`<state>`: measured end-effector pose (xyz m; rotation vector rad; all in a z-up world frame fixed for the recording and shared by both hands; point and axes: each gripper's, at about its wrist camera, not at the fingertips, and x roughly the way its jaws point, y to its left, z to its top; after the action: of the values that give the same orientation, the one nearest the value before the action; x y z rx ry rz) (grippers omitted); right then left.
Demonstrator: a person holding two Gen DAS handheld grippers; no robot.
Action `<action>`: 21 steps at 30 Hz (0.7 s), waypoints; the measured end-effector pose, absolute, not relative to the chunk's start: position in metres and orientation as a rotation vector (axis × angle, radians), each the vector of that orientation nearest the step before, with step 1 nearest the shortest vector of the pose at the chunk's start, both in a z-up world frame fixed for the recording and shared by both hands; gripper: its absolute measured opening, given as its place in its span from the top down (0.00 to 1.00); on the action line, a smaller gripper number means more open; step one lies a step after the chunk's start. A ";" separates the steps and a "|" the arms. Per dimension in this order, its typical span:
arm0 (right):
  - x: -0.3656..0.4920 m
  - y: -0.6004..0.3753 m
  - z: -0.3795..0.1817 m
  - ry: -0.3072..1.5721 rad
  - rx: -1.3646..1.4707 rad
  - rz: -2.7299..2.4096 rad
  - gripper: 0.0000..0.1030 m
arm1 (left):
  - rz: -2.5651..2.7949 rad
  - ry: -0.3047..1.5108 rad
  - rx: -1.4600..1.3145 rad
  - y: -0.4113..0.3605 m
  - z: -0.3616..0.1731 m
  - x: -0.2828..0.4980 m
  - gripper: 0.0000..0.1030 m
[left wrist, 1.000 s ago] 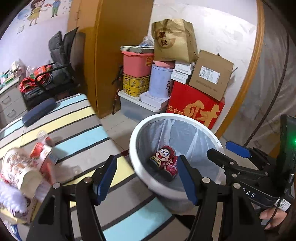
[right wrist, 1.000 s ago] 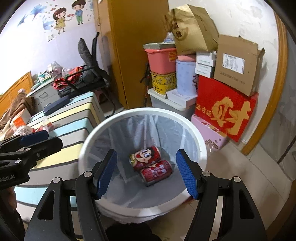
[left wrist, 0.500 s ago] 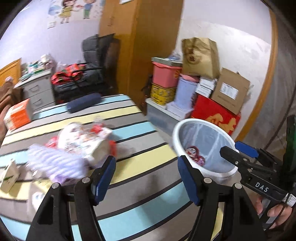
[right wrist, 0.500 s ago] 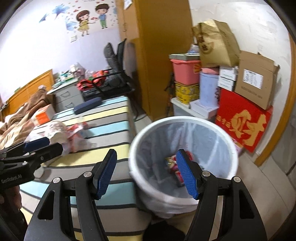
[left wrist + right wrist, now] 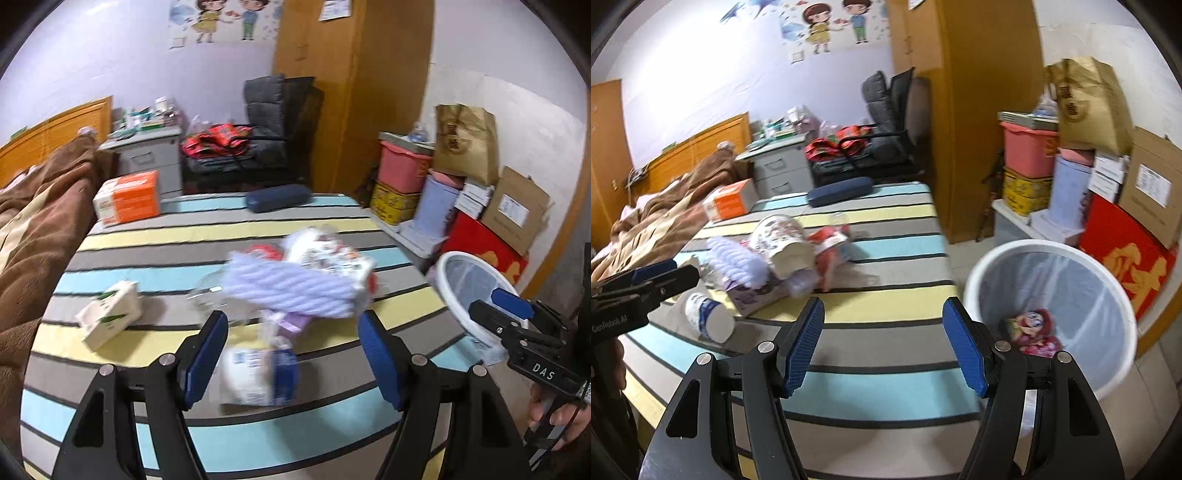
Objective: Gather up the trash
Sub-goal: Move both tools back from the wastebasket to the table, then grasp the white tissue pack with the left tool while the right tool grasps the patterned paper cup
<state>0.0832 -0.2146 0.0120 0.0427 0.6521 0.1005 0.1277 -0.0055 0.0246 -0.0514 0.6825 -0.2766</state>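
The left tool (image 5: 293,354) is gaping empty, its jaws having just been widening, and is pointing at a cup (image 5: 258,376) lying on the striped bed (image 5: 147,236) below a heap of trash (image 5: 295,277). The right tool (image 5: 882,347) is hanging open and empty too, beside the bin (image 5: 1049,247), which is holding cans (image 5: 1034,328). Judging by this, another pickup is starting; next the left tool needs lowering so its jaws are straddling the cup before closing.

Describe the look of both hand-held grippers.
Both match: the left hand-held gripper and right hand-held gripper have black frames, silver pivot screws and ribbed blue pads. White lettering marks their sides: "DAS" on the right one, "GenRobot.AI" on the left.
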 end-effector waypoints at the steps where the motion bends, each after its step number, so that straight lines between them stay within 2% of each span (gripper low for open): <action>1: 0.084 -0.210 0.012 0.653 0.042 0.110 0.34 | -0.268 0.682 -0.049 0.000 0.023 0.128 0.27; 21: 0.150 -0.155 0.010 0.713 -0.009 0.249 0.34 | -0.085 0.774 -0.001 0.124 -0.006 0.181 0.22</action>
<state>0.1503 -0.1552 0.0097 -0.0092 0.7134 0.2488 0.1814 0.1239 -0.0056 -0.0005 0.7742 -0.0848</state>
